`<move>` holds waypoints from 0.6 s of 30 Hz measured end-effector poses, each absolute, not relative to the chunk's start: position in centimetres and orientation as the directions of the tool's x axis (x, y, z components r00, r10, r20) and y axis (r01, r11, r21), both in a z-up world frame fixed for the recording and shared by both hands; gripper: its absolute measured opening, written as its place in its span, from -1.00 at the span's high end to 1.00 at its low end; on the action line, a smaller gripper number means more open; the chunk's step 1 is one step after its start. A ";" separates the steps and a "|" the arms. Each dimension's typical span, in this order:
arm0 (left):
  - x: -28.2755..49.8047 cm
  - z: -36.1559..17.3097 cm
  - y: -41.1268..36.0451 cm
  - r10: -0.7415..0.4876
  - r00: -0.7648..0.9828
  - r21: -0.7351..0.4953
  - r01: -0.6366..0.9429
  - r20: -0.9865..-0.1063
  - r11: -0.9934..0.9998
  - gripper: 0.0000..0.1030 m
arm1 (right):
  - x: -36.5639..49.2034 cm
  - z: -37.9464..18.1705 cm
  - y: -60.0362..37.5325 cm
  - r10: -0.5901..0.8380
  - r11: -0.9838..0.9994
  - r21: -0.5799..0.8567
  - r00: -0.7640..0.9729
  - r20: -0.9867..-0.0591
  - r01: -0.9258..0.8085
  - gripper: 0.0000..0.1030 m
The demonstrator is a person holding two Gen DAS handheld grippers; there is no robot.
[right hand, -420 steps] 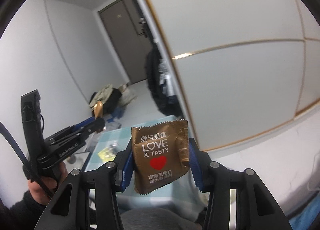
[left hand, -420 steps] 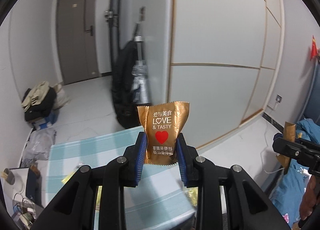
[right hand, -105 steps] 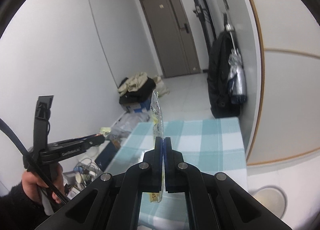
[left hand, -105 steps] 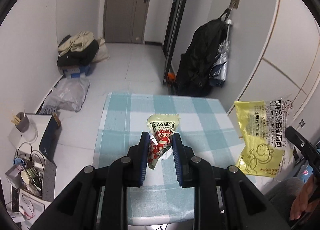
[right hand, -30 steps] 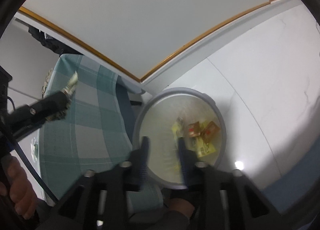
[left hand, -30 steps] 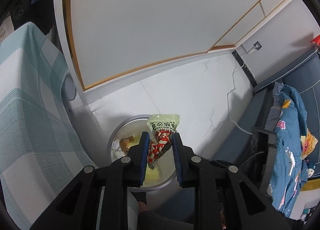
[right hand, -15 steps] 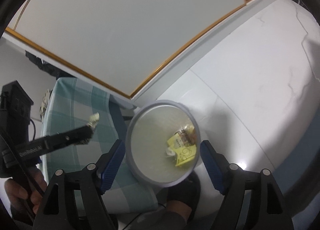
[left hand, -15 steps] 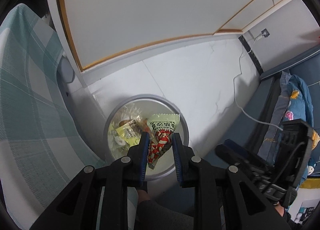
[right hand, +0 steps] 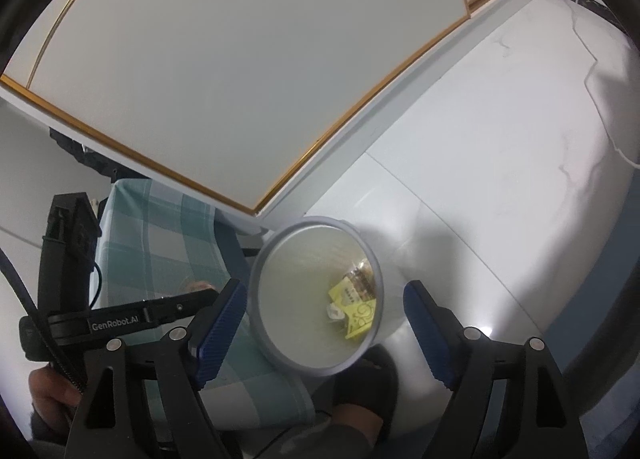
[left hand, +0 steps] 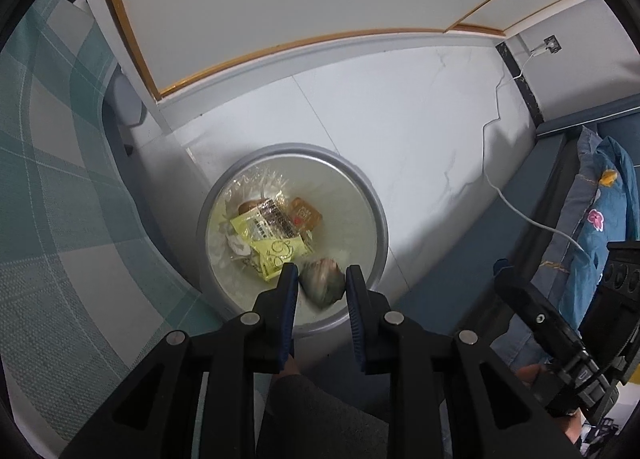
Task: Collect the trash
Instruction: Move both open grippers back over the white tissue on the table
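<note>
Left wrist: wrappers (left hand: pixel 276 237) inside bin (left hand: pixel 362 187).

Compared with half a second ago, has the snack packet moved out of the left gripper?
Yes. The snack packet now shows blurred between the opened left gripper, dropping toward the trash bin.

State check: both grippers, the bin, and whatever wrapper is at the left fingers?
Left gripper: jaws parted, over the bin.
Blurred green-and-red snack wrapper: between the fingers, apparently dropping.
Right gripper: wide open, empty.
Round grey trash bin: upright on the floor, open-topped, holding a yellow wrapper and a brown wrapper.
</note>
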State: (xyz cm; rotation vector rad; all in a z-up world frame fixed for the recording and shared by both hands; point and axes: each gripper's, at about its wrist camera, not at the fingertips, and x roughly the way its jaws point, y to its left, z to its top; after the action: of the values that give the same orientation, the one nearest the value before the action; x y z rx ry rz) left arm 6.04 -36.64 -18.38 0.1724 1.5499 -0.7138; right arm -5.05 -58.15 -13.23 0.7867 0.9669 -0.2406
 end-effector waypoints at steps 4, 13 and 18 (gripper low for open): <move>5.9 -18.4 -36.3 -0.300 -0.138 -0.327 0.513 -0.944 0.794 0.60 | -5.2 -13.0 -57.9 0.149 0.703 0.491 0.568 -0.809 0.515 -0.57; 5.6 -16.5 -35.0 -0.321 -0.051 -0.300 0.519 -0.946 0.800 0.08 | -5.2 -11.8 -57.0 0.138 0.723 0.479 0.575 -0.806 0.498 -0.62; 5.2 -14.9 -34.2 -0.347 0.012 -0.289 0.529 -0.938 0.798 0.07 | -5.4 -10.5 -56.4 0.122 0.736 0.470 0.587 -0.800 0.487 -0.66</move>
State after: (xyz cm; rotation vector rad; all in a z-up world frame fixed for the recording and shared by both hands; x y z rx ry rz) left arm 5.18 -34.22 -14.94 0.1600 1.4013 -0.6874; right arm -5.44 -56.43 -10.48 0.7361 0.9378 -0.2365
